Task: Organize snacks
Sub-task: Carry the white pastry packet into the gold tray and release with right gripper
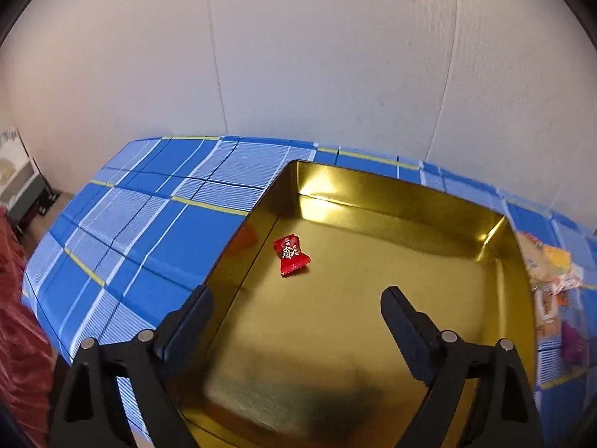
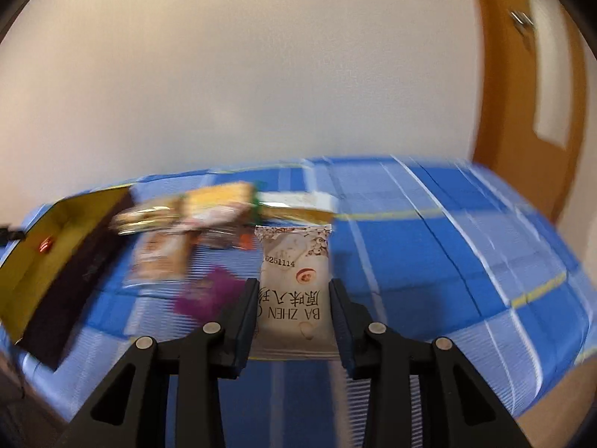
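- The left gripper [image 1: 294, 298] hangs over the gold tin [image 1: 373, 201], jaws spread wide with nothing between them.
- A red candy [image 1: 291, 255] lies on the tin's floor just ahead of the left gripper's fingertips, toward the left wall.
- The right gripper [image 2: 293, 291] is closed narrowly on a white snack packet [image 2: 294, 283], its far end sticking out forward.
- Left of that packet, blurred loose snacks [image 2: 186, 231] lie on the blue plaid worktop [image 2: 447, 261], beside the tin.

Left tongs [image 1: 294, 302] spread wide and empty, right tongs [image 2: 293, 298] clamped, both angled downward
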Available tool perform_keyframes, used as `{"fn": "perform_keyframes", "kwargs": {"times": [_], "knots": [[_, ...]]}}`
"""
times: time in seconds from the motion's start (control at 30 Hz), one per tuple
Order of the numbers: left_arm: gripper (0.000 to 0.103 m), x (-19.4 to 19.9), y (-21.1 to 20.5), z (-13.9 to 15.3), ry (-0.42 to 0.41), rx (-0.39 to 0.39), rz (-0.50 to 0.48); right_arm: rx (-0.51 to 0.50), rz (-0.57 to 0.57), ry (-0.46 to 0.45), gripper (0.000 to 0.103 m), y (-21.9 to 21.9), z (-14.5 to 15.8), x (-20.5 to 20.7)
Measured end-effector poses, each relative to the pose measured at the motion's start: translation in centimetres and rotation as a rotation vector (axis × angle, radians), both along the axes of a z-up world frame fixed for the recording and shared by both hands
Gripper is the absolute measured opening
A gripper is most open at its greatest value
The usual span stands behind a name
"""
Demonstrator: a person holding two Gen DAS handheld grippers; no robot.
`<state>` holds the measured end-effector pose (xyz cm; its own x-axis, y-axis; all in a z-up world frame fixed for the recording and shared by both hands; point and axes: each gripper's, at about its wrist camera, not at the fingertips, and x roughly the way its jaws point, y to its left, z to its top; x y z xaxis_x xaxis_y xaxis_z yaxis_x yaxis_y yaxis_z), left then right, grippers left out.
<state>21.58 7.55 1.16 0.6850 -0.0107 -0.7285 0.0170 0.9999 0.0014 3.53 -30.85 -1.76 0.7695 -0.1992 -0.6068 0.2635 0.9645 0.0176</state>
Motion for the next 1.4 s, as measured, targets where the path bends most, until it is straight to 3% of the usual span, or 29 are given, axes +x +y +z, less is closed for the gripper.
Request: {"fn": "perform_keyframes", "kwargs": {"times": [0.13,0.3,0.5,0.6,0.77,0.9,1.23,1.4], "knots": [[0.092,-0.8,-0.1,0.2,-0.019,0.008,0.002,0.028,0.148,-0.020,0.038,3.9,2.5,1.6],[0.092,-0.7,0.2,0.1,-0.022,0.046,0.021,0.079,0.287,0.023,0.038,8.8,4.1,5.7],[0.092,-0.2,1.2,-0.3,0.001,0.045,0.044,0.030,0.465,0.162,0.038,16.6,4.8,11.7],[0.092,-0.3,2.1,0.1,-0.027,0.052,0.082,0.063,0.531,0.213,0.038,19.5,4.7,14.9],[0.092,-0.5,3.9,1.0,-0.090,0.073,0.151,0.094,0.551,0.289,0.038,23.5,3.1,19.8],[0.092,-0.1,5.0,0.7,-0.072,0.062,0.182,0.117,0.520,0.338,0.038,25.4,1.1,23.1],[0.092,0.6,6.9,-0.3,-0.018,-0.002,0.248,0.041,0.515,0.395,0.038,29.5,-2.5,28.4],[0.092,0.9,7.2,-0.7,0.001,-0.012,0.261,0.088,0.524,0.387,0.040,30.5,-3.1,29.9]]}}
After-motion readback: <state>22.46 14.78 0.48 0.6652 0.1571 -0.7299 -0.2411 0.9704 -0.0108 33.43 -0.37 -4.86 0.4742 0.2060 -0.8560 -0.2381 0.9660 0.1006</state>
